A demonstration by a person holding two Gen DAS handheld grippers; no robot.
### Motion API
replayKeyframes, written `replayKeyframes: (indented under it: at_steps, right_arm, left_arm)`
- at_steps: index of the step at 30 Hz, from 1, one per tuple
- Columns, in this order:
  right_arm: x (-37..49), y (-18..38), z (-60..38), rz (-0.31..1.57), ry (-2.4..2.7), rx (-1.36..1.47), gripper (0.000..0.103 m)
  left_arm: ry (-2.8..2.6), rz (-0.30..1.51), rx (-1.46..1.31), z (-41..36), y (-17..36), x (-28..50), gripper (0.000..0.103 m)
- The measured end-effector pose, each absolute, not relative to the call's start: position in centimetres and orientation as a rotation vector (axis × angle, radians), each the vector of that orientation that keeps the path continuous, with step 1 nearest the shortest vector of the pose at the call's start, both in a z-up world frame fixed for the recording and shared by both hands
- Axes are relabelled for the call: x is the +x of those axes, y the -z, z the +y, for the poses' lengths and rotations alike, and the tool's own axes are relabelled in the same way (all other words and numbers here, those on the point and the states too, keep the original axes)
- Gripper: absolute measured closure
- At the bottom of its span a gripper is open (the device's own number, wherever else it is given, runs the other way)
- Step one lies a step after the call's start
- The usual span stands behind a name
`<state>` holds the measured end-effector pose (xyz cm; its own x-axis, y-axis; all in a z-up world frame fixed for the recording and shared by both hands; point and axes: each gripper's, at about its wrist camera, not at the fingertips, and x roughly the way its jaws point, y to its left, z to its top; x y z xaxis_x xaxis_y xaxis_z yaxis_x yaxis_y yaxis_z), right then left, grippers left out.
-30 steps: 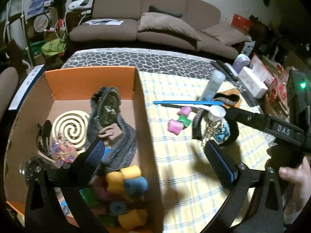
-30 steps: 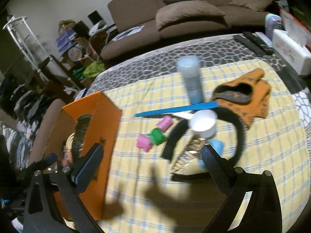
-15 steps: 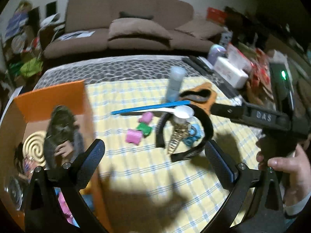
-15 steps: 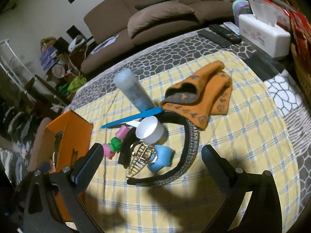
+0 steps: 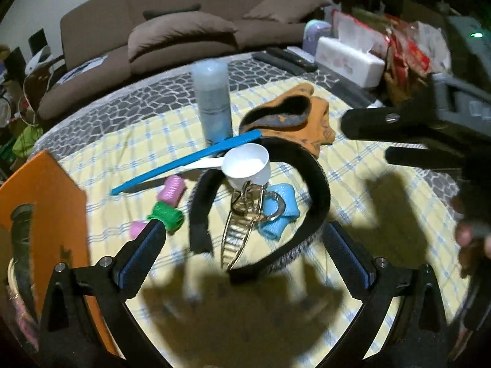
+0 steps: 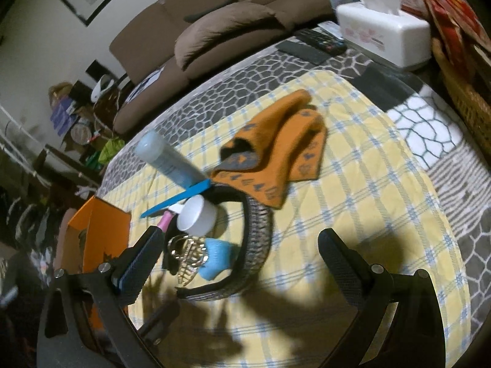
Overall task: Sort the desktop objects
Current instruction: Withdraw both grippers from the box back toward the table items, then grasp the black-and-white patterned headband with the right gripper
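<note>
My left gripper (image 5: 242,248) is open and empty, just in front of a black headband (image 5: 319,181) that rings a gold hair claw (image 5: 239,230), a blue roller (image 5: 277,214) and a white scoop (image 5: 248,165). Green (image 5: 165,214) and pink (image 5: 173,185) rollers, a blue comb (image 5: 184,161), a grey-blue bottle (image 5: 213,101) and an orange sock (image 5: 313,116) lie around it. The orange box (image 5: 43,202) is at the left. My right gripper (image 6: 239,263) is open and empty over the headband (image 6: 257,236), short of the sock (image 6: 276,153).
A white tissue box (image 6: 383,27) and remote controls (image 6: 319,41) lie at the table's far right. A wicker basket (image 6: 469,104) stands at the right edge. A brown sofa (image 5: 172,30) is behind the table. The right gripper's body (image 5: 429,122) reaches in from the right.
My left gripper has swung right, from over the box to the pile on the yellow cloth. My right gripper has also moved right and closer to the headband and sock. Both stay open.
</note>
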<state>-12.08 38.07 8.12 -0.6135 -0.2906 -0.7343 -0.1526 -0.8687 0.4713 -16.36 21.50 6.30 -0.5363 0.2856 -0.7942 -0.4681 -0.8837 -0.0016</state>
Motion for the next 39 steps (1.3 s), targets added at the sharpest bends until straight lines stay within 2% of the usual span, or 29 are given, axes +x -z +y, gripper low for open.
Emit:
replayKeyframes:
  at_steps: [8,10,11,12,16,18,19,26,35,39]
  right_arm:
    - [-12.0,-7.2,40.3,-0.877,2.612,1.347,0.001]
    - [-12.0,-7.1,40.5,-0.892,2.603,1.343,0.001]
    - [-12.0,-7.1,40.4,-0.893,2.601,1.343,0.001]
    - [-11.9,-7.1,40.4,-0.892,2.598,1.344,0.001]
    - [-11.8,-7.1,40.1,-0.888,2.586,1.344,0.001]
    - [-11.9,-7.1,39.9,-0.881,2.581,1.345,0.001]
    - [-11.9,-7.1,39.8,-0.879,2.579,1.346,0.001]
    - [-11.9,-7.1,39.2,-0.865,2.563,1.348,0.001]
    - [-12.3,-6.5,38.4,-0.841,2.541,1.39,0.001]
    - [-12.6,-5.5,38.1,-0.822,2.519,1.444,0.006]
  left_arm:
    - [-2.394,0.327,-1.244,23.4,-4.3,-18.2,0.003]
    - [-2.398,0.342,-1.254,23.6,-4.1,-18.6,0.013]
    - [-2.404,0.345,-1.253,23.7,-4.1,-18.7,0.024]
    - [-2.404,0.331,-1.246,23.6,-4.1,-18.8,0.029]
    - [-2.394,0.299,-1.25,23.5,-4.3,-19.0,0.038]
    - [-2.376,0.242,-1.255,23.0,-4.6,-19.1,0.055]
    - [-2.366,0.199,-1.266,22.6,-4.7,-19.2,0.057]
    - [-2.419,0.18,-1.328,19.4,-4.0,-20.3,0.059]
    - [-2.374,0.194,-1.328,20.5,-3.3,-20.7,0.058]
    - [-2.372,0.148,-1.322,20.0,-3.5,-21.0,0.061]
